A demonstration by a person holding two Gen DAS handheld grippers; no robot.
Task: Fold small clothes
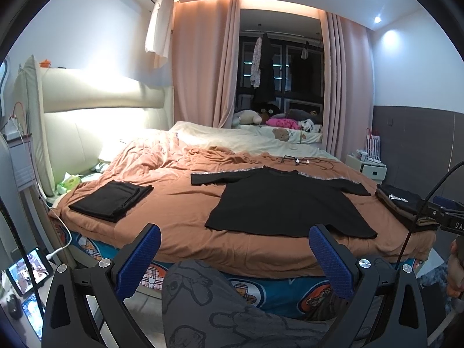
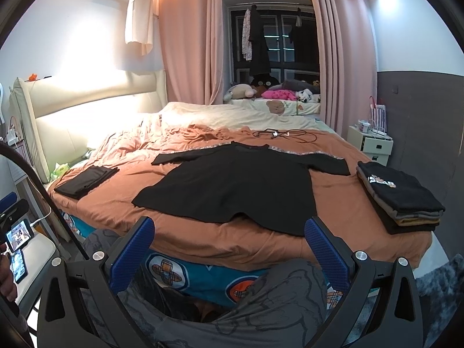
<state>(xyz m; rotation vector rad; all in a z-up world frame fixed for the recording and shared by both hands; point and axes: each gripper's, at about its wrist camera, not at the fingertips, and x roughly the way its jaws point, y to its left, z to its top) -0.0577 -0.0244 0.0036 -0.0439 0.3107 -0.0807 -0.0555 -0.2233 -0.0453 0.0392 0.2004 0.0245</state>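
Both grippers — left (image 1: 235, 249) and right (image 2: 229, 240) — hang with fingers spread, empty. One shirt (image 2: 232, 185) lies flat, unfolded; a folded stack (image 2: 400, 200) and folded piece (image 1: 111, 200) look done.

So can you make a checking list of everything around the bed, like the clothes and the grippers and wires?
Surface: bed with orange blanket, rumpled toward the headboard.
Job's things: black shirt spread flat, sleeves out; folded black garment on its left; stack of folded clothes at the right edge.
Clutter: green packet near the headboard; plush toys by the window.
Grippers: left gripper and right gripper open, empty, short of the bed.
Cables: black cable beyond the shirt; white cable beside the bed.
Surroundings: pink curtains, nightstand.
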